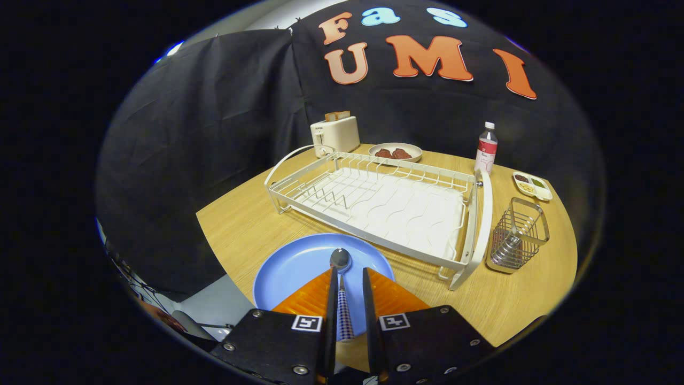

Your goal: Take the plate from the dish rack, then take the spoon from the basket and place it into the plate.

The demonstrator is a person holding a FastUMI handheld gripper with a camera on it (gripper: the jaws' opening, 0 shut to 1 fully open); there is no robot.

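A blue plate [291,272] lies on the wooden table [240,224] in front of the white dish rack [374,206], whose slots hold nothing. A metal spoon [341,260] with a chequered handle rests over the plate, its bowl just ahead of the fingertips and its handle running back between the fingers. My gripper [350,270] hovers above the plate with a narrow gap. The handle lies against the left finger, and a clear space separates it from the right finger. The wire basket [518,235] stands to the right of the rack.
Behind the rack stand a white toaster [335,135], a bowl of dark food [395,152] and a plastic bottle [486,147]. A small divided condiment dish [531,184] sits beyond the basket. The table's edge runs close to the plate's left side.
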